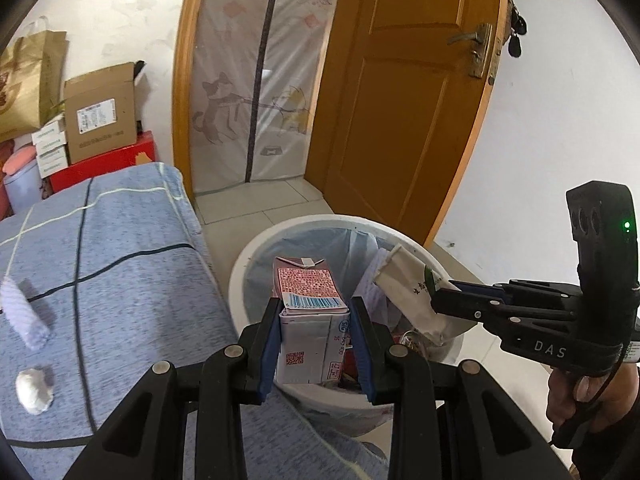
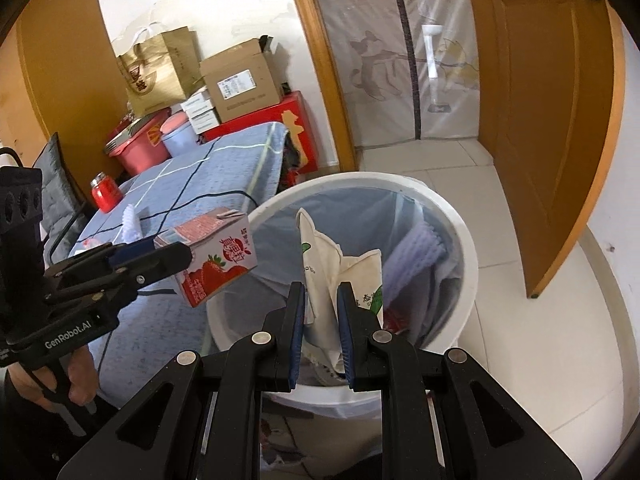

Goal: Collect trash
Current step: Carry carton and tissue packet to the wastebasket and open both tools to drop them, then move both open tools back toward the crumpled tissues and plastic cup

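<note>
While I hold both over the white trash bin (image 1: 256,256), my left hand-held gripper (image 1: 316,312) pinches a strawberry milk carton (image 1: 308,292) between its blue pads, poised above the bin's near rim. My right hand-held gripper (image 2: 322,292) is pressed tight on a crumpled white paper packet (image 2: 324,256), which hangs over the bin's lined opening. Beside the bin, on the blue checked bed cover (image 1: 132,280), a tissue wad (image 1: 34,390) and a white foam sleeve (image 1: 22,314) lie apart.
</note>
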The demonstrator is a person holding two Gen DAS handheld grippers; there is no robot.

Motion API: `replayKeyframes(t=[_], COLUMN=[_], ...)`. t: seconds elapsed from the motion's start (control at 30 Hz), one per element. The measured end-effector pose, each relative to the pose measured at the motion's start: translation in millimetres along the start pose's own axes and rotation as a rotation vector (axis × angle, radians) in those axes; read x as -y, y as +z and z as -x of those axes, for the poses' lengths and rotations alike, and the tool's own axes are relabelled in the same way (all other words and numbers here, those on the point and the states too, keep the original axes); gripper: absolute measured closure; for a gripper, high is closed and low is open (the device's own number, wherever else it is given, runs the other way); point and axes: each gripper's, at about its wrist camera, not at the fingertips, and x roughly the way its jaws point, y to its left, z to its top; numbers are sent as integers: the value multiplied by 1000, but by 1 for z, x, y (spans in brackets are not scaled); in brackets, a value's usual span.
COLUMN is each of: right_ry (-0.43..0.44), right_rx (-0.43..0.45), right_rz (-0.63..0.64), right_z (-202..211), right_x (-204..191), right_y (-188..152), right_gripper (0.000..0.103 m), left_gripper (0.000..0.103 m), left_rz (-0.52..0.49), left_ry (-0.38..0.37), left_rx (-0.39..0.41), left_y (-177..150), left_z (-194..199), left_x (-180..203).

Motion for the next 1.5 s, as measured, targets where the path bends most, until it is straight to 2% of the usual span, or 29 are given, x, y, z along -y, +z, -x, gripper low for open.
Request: replayKeyframes(t=[0.4, 0.43, 0.5, 0.53, 0.87, 1.5], right_ry=[-16, -19, -25, -23, -2, 76], right_rx=[-9, -3, 9, 16, 59, 77], right_rz=[-28, -32, -36, -37, -11, 100], right_z=[-9, -8, -5, -3, 14, 29], right_x=[12, 13, 13, 13, -4, -69], right_y=[3, 4, 4, 5, 5, -8], right_gripper=[86, 85, 80, 77, 77, 77], left_gripper=[69, 69, 61, 60, 60, 60], left_rz=[-1, -4, -3, 0, 40, 107], left_ry=[-41, -41, -44, -52, -71, 60], left_rx=[-42, -39, -30, -24, 11, 49], left_y=[-1, -2, -1, -1, -1, -28], left_z=[-29, -28, -27, -25, -1, 64], left_x=[0, 1, 0, 0, -5, -34])
